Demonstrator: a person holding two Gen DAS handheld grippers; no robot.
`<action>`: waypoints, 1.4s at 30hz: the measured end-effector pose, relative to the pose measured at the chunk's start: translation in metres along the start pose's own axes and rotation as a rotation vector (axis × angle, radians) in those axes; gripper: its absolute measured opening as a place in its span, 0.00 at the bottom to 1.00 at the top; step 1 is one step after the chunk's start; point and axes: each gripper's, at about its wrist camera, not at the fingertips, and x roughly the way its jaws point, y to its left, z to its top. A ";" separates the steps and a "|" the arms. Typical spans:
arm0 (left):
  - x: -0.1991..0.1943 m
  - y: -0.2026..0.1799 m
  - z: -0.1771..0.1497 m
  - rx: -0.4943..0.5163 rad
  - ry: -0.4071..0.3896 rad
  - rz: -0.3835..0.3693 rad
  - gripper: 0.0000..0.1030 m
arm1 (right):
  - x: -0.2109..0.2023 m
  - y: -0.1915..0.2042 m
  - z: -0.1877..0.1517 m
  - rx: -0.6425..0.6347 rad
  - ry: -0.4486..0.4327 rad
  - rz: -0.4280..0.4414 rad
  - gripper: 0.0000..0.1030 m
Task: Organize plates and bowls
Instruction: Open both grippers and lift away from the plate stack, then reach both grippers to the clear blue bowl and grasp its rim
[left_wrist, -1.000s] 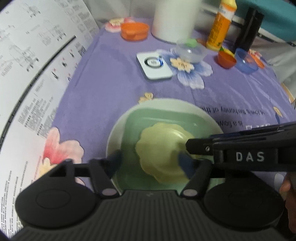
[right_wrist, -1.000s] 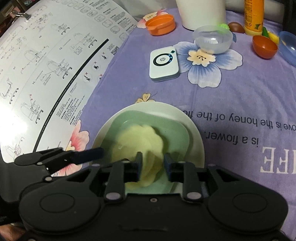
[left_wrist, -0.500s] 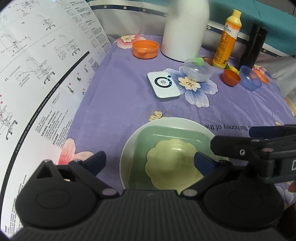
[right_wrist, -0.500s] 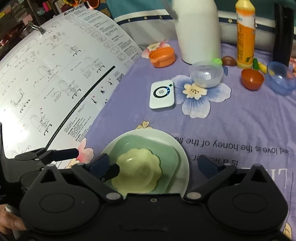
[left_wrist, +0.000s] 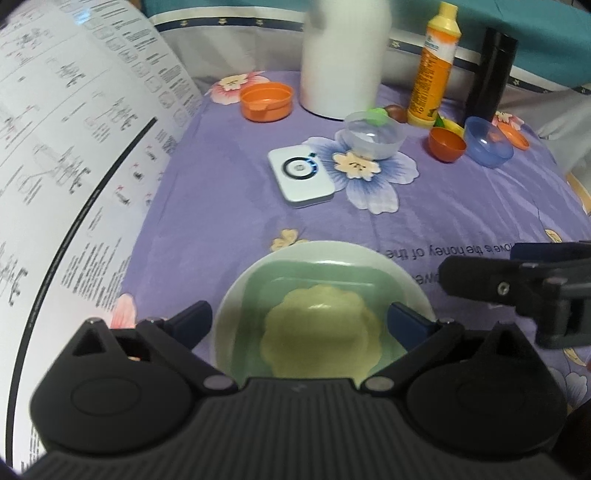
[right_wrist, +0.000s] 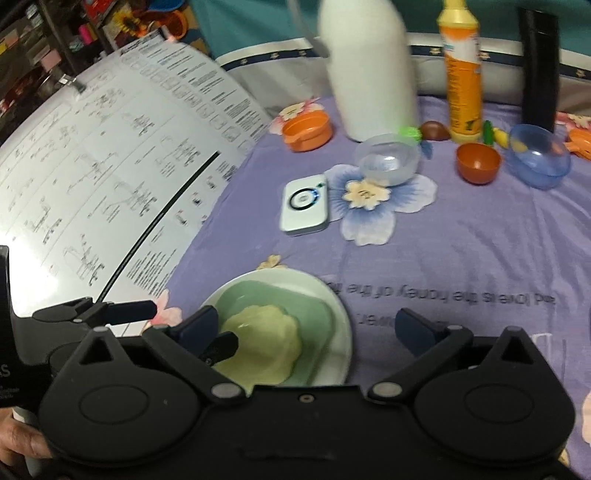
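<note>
I have a stack at the near edge of the purple cloth (left_wrist: 229, 206): a white round plate (left_wrist: 373, 254) at the bottom, a green square plate (left_wrist: 295, 280) on it, and a scalloped yellow dish (left_wrist: 317, 328) on top. My left gripper (left_wrist: 301, 319) hangs above the stack with its fingers spread wide, one on either side of the yellow dish and touching nothing. My right gripper (right_wrist: 306, 326) is also spread wide and holds nothing; it sits to the right of the stack, over bare cloth.

I judge the plate stack done and both tools free for the bowls. Those lie at the far side, well apart from the stack: a clear bowl (right_wrist: 388, 162) just beyond the white device (right_wrist: 304, 208), then to the right a small orange bowl (right_wrist: 478, 162) and a blue bowl (right_wrist: 539, 157). An orange lidded tub (right_wrist: 308, 131) stands far left by the white bottle (right_wrist: 369, 66).

The next move, as I see it, is a long reach to the far side with my right gripper, fingers apart over one bowl's rim, then a pinch on its thin wall. The bowls look light and may slide or tip.
</note>
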 end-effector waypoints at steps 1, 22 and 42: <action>0.002 -0.006 0.004 0.009 0.001 0.000 1.00 | -0.001 -0.006 0.001 0.012 -0.004 -0.006 1.00; 0.087 -0.159 0.147 0.169 -0.071 -0.102 1.00 | -0.018 -0.212 0.078 0.275 -0.113 -0.244 1.00; 0.191 -0.257 0.218 0.256 -0.076 -0.167 0.70 | 0.057 -0.321 0.133 0.456 -0.110 -0.264 0.62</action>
